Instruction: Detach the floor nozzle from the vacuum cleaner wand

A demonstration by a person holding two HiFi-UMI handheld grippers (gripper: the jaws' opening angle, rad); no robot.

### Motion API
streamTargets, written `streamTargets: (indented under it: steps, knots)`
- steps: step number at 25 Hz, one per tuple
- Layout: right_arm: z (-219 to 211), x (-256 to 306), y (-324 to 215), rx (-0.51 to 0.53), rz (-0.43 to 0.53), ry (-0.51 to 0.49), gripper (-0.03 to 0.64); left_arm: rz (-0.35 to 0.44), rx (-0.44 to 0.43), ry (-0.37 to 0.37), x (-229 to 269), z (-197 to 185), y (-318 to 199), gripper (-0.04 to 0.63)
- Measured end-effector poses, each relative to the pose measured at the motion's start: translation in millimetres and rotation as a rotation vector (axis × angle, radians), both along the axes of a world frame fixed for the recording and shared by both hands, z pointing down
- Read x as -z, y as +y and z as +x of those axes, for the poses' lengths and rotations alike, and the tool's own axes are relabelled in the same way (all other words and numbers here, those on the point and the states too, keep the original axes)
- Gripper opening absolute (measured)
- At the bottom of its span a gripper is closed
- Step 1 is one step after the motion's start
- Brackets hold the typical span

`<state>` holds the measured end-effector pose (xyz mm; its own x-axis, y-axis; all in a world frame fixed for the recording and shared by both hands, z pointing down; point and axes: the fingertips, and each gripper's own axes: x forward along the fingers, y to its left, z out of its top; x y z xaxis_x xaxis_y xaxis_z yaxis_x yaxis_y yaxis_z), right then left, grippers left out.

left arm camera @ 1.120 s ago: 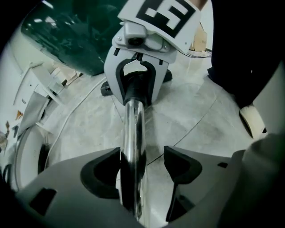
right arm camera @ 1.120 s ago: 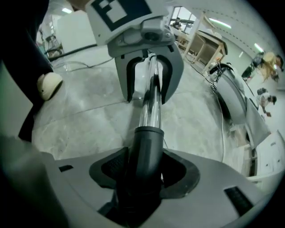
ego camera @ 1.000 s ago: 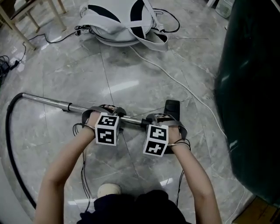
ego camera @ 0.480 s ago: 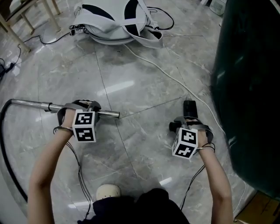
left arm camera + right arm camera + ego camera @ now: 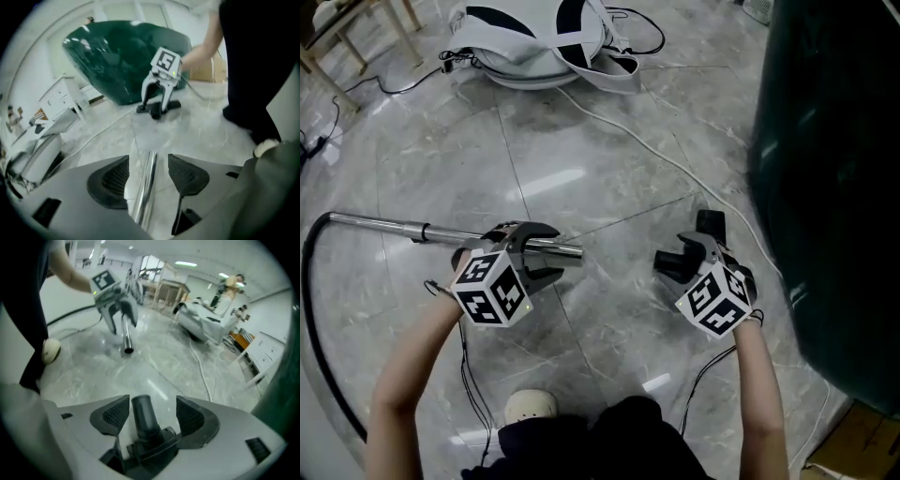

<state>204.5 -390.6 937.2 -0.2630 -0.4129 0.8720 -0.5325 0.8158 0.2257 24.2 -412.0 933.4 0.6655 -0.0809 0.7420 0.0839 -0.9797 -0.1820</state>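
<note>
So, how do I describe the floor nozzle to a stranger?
Look at the big dark green object on the right. Just left of it, beside the white cable, is the floor nozzle: small, black, with a short round neck, unlike the long shiny wand.

Head view: mounted on the person's head, looking steeply down on the marble floor [image 5: 609,178], with the left gripper [image 5: 555,255] and right gripper [image 5: 673,253] close below. Left gripper view: low, just behind its own jaws, facing the right gripper. Right gripper view: likewise, facing the left gripper. All three share the wand [image 5: 384,225] and floor nozzle [image 5: 710,223].
</note>
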Motion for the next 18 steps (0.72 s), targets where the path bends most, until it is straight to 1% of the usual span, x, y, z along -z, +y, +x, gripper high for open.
streamTargets:
  steps: [2,3,5,6,7,8,9,10,11,12,14,15,16,17,18]
  knots:
    - [-12,36,-5,-0.124,0.075,-0.234,0.295,-0.115,0.106,0.223,38,15,5,0.245]
    - [-17,54,-5,-0.186,0.116,-0.371,0.295,-0.155,0.162,0.319,55,18,5,0.245]
    - [-24,86,-2,-0.294,0.202,-0.639,0.295,-0.188,0.255,0.471,79,20,4,0.244]
    - [-26,98,0,-0.341,0.239,-0.749,0.293,-0.186,0.287,0.530,86,20,4,0.244]
    - [-28,106,3,-0.382,0.272,-0.835,0.293,-0.177,0.319,0.582,91,20,4,0.242]
    - [-30,110,7,-0.421,0.304,-0.898,0.292,-0.166,0.357,0.628,95,18,4,0.241]
    - [-32,113,10,-0.465,0.334,-0.942,0.279,-0.158,0.405,0.669,98,16,4,0.218]
    - [-33,113,14,-0.514,0.364,-0.972,0.193,-0.157,0.462,0.707,100,13,3,0.142]
    - [-33,113,17,-0.565,0.388,-1.000,0.054,-0.163,0.523,0.746,101,9,2,0.063]
    - [-33,112,19,-0.613,0.399,-1.034,0.018,-0.176,0.584,0.785,101,5,2,0.015]
    - [-35,111,24,-0.692,0.390,-1.118,0.014,-0.203,0.693,0.852,100,-2,3,0.009]
    - [-36,110,26,-0.718,0.381,-1.156,0.014,-0.213,0.734,0.870,98,-5,6,0.009]
    - [-38,109,27,-0.732,0.373,-1.182,0.014,-0.216,0.758,0.872,95,-6,10,0.009]
    - [-41,108,28,-0.734,0.368,-1.192,0.015,-0.209,0.765,0.856,91,-6,15,0.009]
    - [-44,107,28,-0.729,0.366,-1.183,0.015,-0.193,0.760,0.826,86,-5,19,0.009]
